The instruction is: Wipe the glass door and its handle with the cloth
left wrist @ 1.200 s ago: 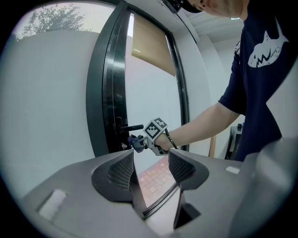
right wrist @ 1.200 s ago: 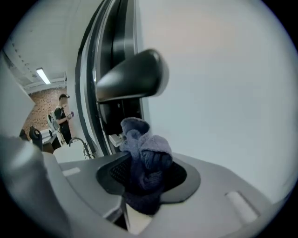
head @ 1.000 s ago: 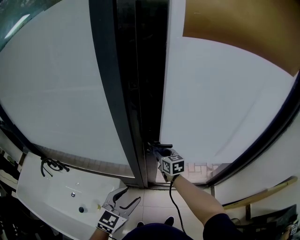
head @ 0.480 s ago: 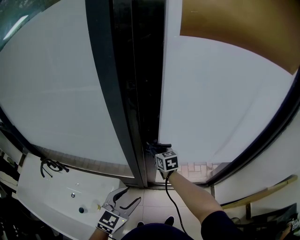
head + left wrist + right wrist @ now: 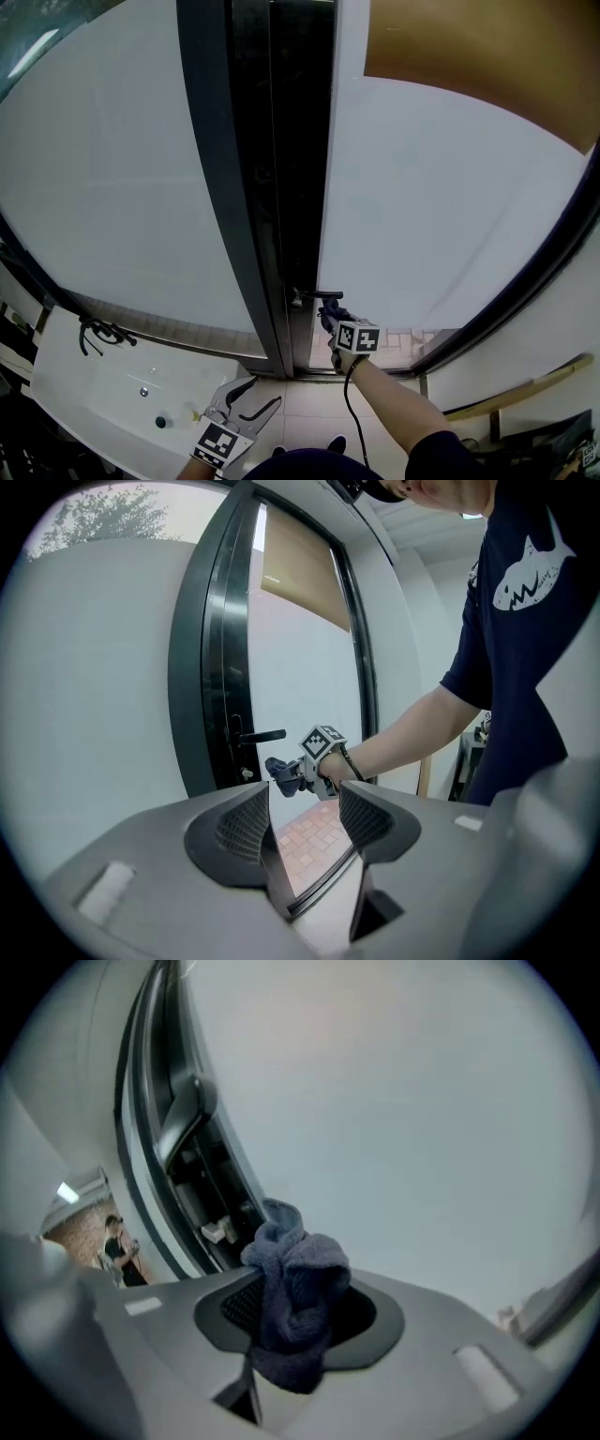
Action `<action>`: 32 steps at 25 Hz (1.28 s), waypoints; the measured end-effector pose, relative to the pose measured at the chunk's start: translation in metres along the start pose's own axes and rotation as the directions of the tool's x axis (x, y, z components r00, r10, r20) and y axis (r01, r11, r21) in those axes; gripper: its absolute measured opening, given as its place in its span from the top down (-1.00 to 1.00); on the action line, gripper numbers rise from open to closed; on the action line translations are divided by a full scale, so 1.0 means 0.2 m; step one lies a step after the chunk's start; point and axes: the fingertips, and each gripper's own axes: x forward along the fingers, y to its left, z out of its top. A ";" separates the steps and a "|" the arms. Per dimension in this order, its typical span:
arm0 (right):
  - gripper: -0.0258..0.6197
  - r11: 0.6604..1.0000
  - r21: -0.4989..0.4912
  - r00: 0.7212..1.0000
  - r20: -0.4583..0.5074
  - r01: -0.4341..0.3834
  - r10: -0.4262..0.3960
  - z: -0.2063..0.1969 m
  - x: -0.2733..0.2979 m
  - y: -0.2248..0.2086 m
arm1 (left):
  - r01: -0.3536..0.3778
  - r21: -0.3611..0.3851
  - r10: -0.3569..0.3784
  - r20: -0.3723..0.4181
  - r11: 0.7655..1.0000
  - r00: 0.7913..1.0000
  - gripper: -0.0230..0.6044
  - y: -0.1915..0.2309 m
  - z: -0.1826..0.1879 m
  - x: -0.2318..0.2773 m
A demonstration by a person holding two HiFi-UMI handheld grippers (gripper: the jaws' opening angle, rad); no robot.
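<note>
The glass door (image 5: pixel 441 197) is frosted white, and the dark door frame (image 5: pixel 281 187) runs down at its left. Its black lever handle (image 5: pixel 319 294) sticks out low on the door's left edge. My right gripper (image 5: pixel 331 316) is shut on a bunched dark blue cloth (image 5: pixel 298 1288), which sits just below and to the right of the handle (image 5: pixel 183 1119), close to the glass. In the left gripper view the cloth (image 5: pixel 280 771) hangs under the handle (image 5: pixel 261 735). My left gripper (image 5: pixel 246 401) is low and back from the door, open and holding nothing.
A tan blind (image 5: pixel 487 47) covers the top of the door. At lower left lies a white ledge (image 5: pixel 112 394) with a black cable (image 5: pixel 101 330) on it. A wooden stick (image 5: pixel 520 386) lies low at right. Brick paving (image 5: pixel 314 832) shows through the lower glass.
My right gripper with the cloth has slid down and to the right, off the handle. More of the handle now shows. The left gripper has stayed put.
</note>
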 end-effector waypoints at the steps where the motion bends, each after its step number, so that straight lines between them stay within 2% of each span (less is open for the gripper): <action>1: 0.46 0.998 0.051 0.999 0.037 -0.021 0.019 0.01 -0.01 0.02 | 0.001 0.001 -0.001 -0.002 1.000 1.000 0.19 0.00 0.00 0.00; 3: 0.46 0.997 0.052 0.995 0.085 -0.058 0.054 0.04 0.01 0.09 | 0.000 -0.006 0.000 -0.005 1.000 1.000 0.19 0.01 0.01 0.00; 6: 0.46 0.995 -0.069 0.992 0.105 -0.067 0.074 0.09 0.07 0.19 | -0.003 -0.015 0.003 -0.019 1.000 1.000 0.20 0.00 0.02 0.01; 8: 0.46 0.994 -0.089 0.990 0.114 -0.068 0.078 0.12 0.12 0.22 | -0.006 -0.021 0.005 -0.029 1.000 1.000 0.19 -0.01 0.00 0.00; 10: 0.46 0.991 -0.116 0.992 0.097 -0.067 0.079 0.10 0.16 0.26 | -0.011 -0.027 0.010 -0.027 1.000 1.000 0.19 0.00 0.00 0.00; 14: 0.46 0.971 -0.230 0.996 0.038 -0.070 0.081 0.02 0.22 0.32 | -0.020 -0.038 0.018 -0.034 0.999 0.999 0.19 0.02 -0.02 -0.01; 21: 0.46 0.925 -0.380 1.000 -0.015 -0.012 0.007 0.00 0.29 0.36 | -0.012 -0.047 0.009 -0.045 0.999 0.999 0.19 0.02 -0.06 0.02; 27: 0.46 0.921 -0.390 0.998 -0.058 -0.013 -0.010 -0.03 0.32 0.35 | 0.007 -0.046 -0.009 -0.046 0.999 0.999 0.19 0.00 -0.05 0.06; 32: 0.46 0.963 -0.269 0.994 -0.110 -0.026 -0.004 -0.08 0.34 0.33 | 0.013 -0.048 -0.015 -0.047 0.999 0.999 0.19 -0.02 -0.06 0.08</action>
